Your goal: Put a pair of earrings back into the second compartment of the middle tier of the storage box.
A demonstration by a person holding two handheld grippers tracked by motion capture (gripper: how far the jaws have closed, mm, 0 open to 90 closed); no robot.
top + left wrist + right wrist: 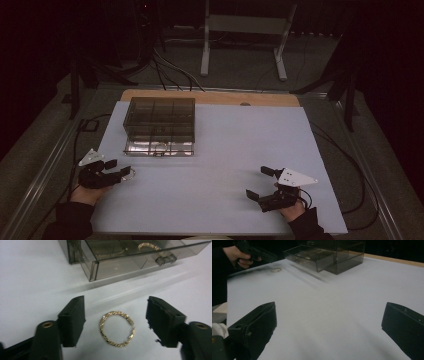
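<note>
High view: at the lower left of the frame the left gripper [120,172] rests on the white table [225,165], its jaws spread wide. In the left gripper view a gold ring-shaped hoop [117,328] lies flat on the sheet between those jaws, touching neither.

Toward the upper middle stands a smoky clear drawer box [159,120] with its bottom drawer [159,147] pulled out toward the person; a second gold hoop [148,246] lies inside it.

At the lower right the right gripper [264,182] sits well apart from everything, jaws also wide and holding nothing.

The step in hand looks like picking up the loose hoop, probably to join its twin. To do it well, I would lower the jaws until they nearly graze the sheet, keep the hoop centred, and close slowly across its rim. It is thin and flat, so it may skid or flip.

Count: two hoops, one box, one open drawer, two grippers.
</note>
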